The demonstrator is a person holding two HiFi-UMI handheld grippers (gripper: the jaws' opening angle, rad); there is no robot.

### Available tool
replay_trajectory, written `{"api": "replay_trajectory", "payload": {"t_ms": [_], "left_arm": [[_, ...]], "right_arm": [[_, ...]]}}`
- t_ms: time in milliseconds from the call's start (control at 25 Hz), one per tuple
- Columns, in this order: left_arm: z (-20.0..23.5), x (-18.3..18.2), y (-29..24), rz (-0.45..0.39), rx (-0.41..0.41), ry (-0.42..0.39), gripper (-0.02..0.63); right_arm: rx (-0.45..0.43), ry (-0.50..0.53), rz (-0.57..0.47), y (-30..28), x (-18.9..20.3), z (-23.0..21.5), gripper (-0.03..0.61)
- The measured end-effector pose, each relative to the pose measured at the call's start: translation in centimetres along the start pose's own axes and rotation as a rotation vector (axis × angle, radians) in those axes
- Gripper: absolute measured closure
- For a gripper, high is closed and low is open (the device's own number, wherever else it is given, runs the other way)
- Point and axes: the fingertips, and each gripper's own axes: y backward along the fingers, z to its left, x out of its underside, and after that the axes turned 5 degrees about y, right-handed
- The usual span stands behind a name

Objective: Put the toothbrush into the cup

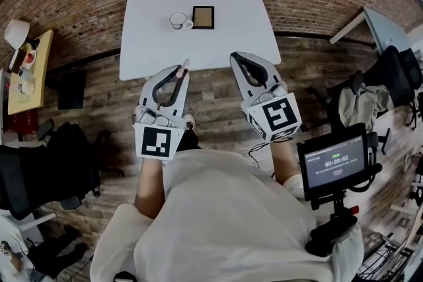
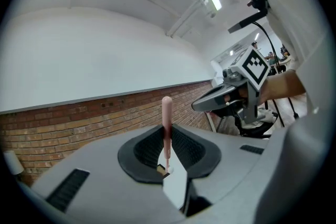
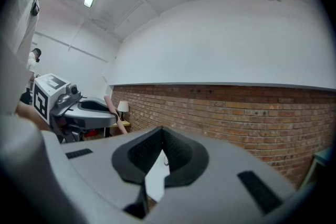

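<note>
A white cup (image 1: 178, 21) stands on the white table (image 1: 198, 49), toward its far side. My left gripper (image 1: 180, 69) hovers off the table's near edge, shut on a pink toothbrush (image 1: 184, 64) whose end pokes out past the jaws. In the left gripper view the toothbrush (image 2: 167, 126) stands upright between the dark pads of the left gripper (image 2: 167, 136). My right gripper (image 1: 234, 56) is held beside it, shut and holding nothing. In the right gripper view its jaws (image 3: 161, 134) meet, and the left gripper (image 3: 86, 107) with the toothbrush (image 3: 113, 108) shows at the left.
A dark-framed square (image 1: 203, 17) lies right of the cup. A small yellow side table (image 1: 26, 69) with a lamp is at the left, above a black chair (image 1: 39, 168). A chair with clothes (image 1: 370, 99) and a screen on a stand (image 1: 334, 162) are at the right.
</note>
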Motion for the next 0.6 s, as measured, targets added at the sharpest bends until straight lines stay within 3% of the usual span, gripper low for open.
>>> {"api": "replay_trajectory", "payload": {"t_ms": [600], "left_arm": [[9.8, 1.9, -5.5, -0.008, 0.007, 0.012, 0.561]], "right_arm": [[-0.054, -0.056, 0.014, -10.7, -0.8, -2.0, 0.575]]}}
